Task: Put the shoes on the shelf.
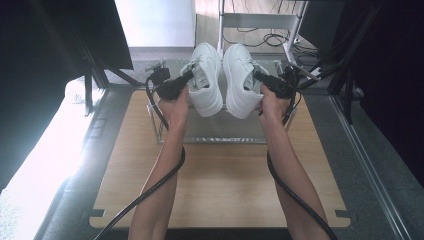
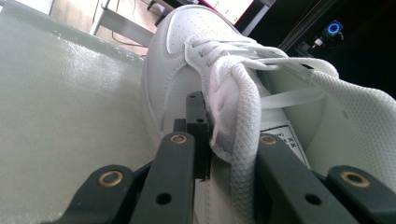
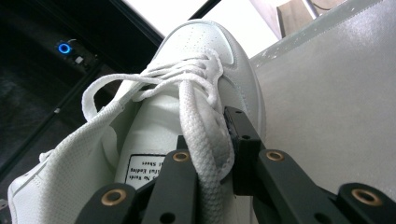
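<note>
Carrying surface: a flat rectangular light-wood tabletop [image 1: 220,175] with small notches near its two near corners, standing on a grey floor [image 1: 360,175].

Directly on it, at the far end: a low clear plastic rack with a frosted, translucent top shelf [image 1: 220,131] (pale grey-green and grainy in the two gripper views [image 2: 60,116] [image 3: 336,107]), its near edge a thin bright rail. Whether the two white shoes rest on that shelf or hang just above it cannot be told.

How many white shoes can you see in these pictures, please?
2. The left shoe is clamped in the left gripper and the right shoe in the right gripper, side by side above the clear rack.
</note>
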A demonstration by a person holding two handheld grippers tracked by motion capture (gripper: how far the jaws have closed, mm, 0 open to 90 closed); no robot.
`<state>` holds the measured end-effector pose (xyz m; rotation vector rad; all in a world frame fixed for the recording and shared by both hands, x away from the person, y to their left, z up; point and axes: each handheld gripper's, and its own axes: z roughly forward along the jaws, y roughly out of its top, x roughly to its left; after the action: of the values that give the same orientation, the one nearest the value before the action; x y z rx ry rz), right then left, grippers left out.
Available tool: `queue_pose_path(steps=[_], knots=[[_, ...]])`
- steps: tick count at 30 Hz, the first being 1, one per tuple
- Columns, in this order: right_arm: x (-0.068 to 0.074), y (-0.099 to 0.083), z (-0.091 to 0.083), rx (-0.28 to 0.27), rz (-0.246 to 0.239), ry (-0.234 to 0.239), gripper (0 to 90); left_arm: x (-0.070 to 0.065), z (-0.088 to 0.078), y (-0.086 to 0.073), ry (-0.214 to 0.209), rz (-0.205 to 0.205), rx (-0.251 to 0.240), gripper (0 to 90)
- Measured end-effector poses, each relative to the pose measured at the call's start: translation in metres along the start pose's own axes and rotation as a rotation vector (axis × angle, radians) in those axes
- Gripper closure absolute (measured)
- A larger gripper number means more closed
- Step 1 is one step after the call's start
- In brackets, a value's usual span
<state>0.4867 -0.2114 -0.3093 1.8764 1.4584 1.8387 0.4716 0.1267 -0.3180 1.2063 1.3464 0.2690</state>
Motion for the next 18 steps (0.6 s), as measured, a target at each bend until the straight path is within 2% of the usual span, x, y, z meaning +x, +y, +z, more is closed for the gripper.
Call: queue_pose_path(steps=[5,7,14,18], knots=[[-0.0011,0.002,0.0044,-0.002,0.008,-0.015,82.2,0.0022,0.0058,0.0005,0.025,0.012,0.015,83.6],[-0.0009,0.0016,0.0049,-0.004,0.005,-0.016,81.9,0.0032,0.0064,0.0002,0.021,-0.003,0.01,83.3],[0.0026,-0.0003,0.0076,-0.005,-0.001,-0.023,77.9,-0.0009,0.009,0.002,0.031,0.019,0.036,82.3],[0.0041,-0.0021,0.0107,0.002,-0.004,-0.012,73.7,0.0002,0.0105,0.0019,0.021,0.009,0.04,79.3]])
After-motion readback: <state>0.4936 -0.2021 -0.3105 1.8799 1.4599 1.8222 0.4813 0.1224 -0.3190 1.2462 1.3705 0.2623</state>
